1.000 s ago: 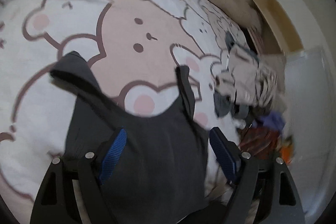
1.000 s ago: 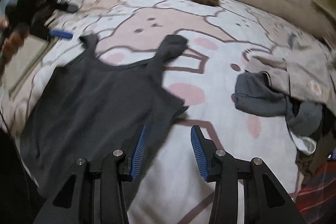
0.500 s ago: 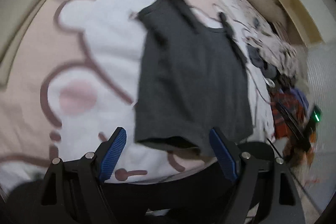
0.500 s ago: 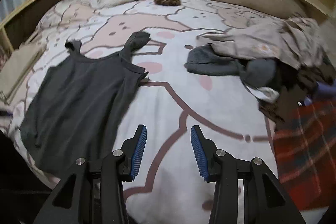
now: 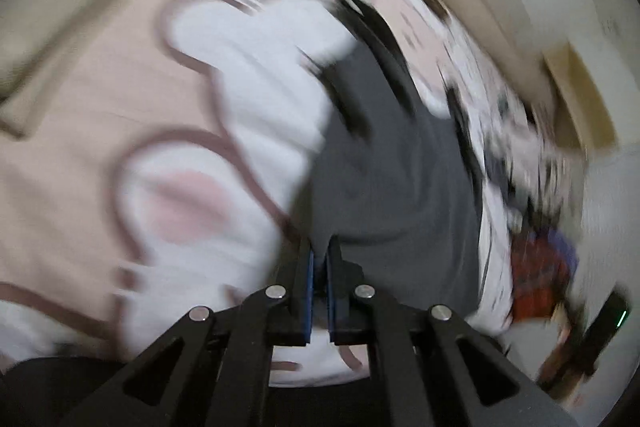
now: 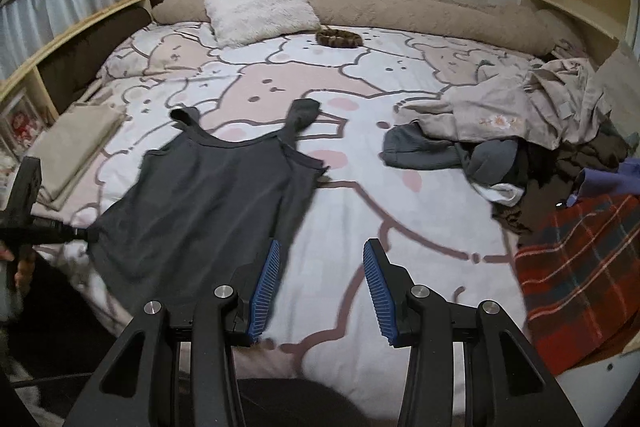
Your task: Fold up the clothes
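Slippage worries me most: my left tongs (image 5: 319, 259) are pressed together on the bottom hem corner of the grey tank top (image 6: 208, 195), and that thin pinch could slide free if I pull hard. The top lies flat on the bed (image 6: 400, 227), straps toward the pillow (image 6: 260, 7). My right tongs (image 6: 320, 283) hang spread and empty beside its other hem corner, so one-sided tension may skew the fabric.

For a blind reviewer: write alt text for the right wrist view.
A dark grey tank top lies flat on a bear-print bedspread, the left gripper pinching its lower corner. The open right gripper hovers near its hem; unfolded clothes are heaped right.
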### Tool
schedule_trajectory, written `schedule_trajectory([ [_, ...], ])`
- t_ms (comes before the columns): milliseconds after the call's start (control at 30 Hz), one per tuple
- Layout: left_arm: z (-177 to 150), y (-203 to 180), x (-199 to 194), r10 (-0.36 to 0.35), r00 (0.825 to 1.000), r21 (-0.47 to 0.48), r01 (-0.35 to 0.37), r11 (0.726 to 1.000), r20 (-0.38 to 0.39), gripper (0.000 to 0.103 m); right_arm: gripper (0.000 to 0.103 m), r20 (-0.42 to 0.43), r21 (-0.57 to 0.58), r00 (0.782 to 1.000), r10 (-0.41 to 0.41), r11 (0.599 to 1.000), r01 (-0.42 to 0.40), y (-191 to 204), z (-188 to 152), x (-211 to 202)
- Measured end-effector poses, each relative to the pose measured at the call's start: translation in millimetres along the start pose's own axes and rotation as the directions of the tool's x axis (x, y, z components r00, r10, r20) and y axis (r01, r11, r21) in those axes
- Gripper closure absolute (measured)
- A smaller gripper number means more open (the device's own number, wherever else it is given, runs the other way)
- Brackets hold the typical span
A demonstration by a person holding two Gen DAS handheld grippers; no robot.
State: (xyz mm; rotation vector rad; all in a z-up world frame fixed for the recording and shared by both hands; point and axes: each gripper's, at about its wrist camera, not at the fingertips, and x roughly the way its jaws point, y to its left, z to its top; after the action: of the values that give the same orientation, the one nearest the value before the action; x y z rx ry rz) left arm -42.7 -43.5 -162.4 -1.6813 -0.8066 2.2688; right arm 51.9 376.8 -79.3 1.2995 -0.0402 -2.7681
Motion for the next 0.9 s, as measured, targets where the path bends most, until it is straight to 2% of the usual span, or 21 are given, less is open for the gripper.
schedule_trajectory([
  [100, 8.6, 5.8, -16.4, 0.053, 0.997, 0.002, -0.053, 0.999, 0.061, 0.097, 0.059, -0.030, 0.015, 0.998, 0.053, 0.999, -0.053, 13.2, -4.8, 3.8],
  [300, 23.7, 15.9, -28.2, 0.137, 0.980, -0.005, -0.138, 0.990, 0.142, 0.097, 0.059, -0.136, 0.049, 0.988, 0.079, 0.996, -0.073, 42.0, -24.5, 36.3],
  [367, 31.8, 22.6, -23.4, 0.152, 0.980, -0.031, -0.149, 0.988, 0.133, 0.097, 0.059, -0.189, 0.066, 0.976, 0.110, 0.993, -0.099, 52.9, -33.5, 51.9],
  [500, 37.5, 27.2, -7.6, 0.181, 0.982, -0.024, -0.180, 0.983, 0.056, 0.096, 0.059, -0.260, 0.123, 0.954, 0.146, 0.985, -0.117, 65.0, -43.9, 76.3],
  [533, 37.7, 26.9, -3.5, 0.188, 0.982, -0.019, -0.187, 0.982, 0.038, 0.094, 0.059, -0.274, 0.134, 0.950, 0.147, 0.984, -0.114, 67.4, -45.4, 81.4],
  [600, 38.0, 26.3, 4.6, 0.201, 0.980, -0.008, -0.201, 0.979, 0.002, 0.075, 0.059, -0.299, 0.142, 0.945, 0.136, 0.985, -0.097, 72.6, -47.7, 91.0],
  [633, 38.2, 26.0, 8.7, 0.208, 0.978, -0.003, -0.208, 0.978, -0.016, 0.059, 0.059, -0.313, 0.149, 0.940, 0.136, 0.984, -0.093, 74.6, -49.3, 95.4],
  [667, 38.5, 25.8, 12.1, 0.215, 0.976, 0.002, -0.215, 0.977, -0.031, 0.050, 0.059, -0.325, 0.158, 0.935, 0.142, 0.983, -0.094, 76.5, -50.9, 99.3],
  [800, 39.0, 24.6, 22.5, 0.242, 0.969, 0.028, -0.241, 0.970, -0.049, 0.048, 0.059, -0.384, 0.158, 0.915, 0.121, 0.985, -0.064, 82.1, -57.3, 114.4],
  [833, 39.1, 22.6, 24.0, 0.239, 0.970, 0.041, -0.238, 0.971, -0.045, 0.047, 0.062, -0.391, 0.151, 0.913, 0.115, 0.987, -0.059, 84.2, -57.9, 116.4],
  [900, 39.3, 18.7, 27.0, 0.234, 0.971, 0.068, -0.231, 0.971, -0.037, 0.048, 0.075, -0.384, 0.131, 0.917, 0.110, 0.989, -0.064, 89.8, -56.4, 116.3],
])
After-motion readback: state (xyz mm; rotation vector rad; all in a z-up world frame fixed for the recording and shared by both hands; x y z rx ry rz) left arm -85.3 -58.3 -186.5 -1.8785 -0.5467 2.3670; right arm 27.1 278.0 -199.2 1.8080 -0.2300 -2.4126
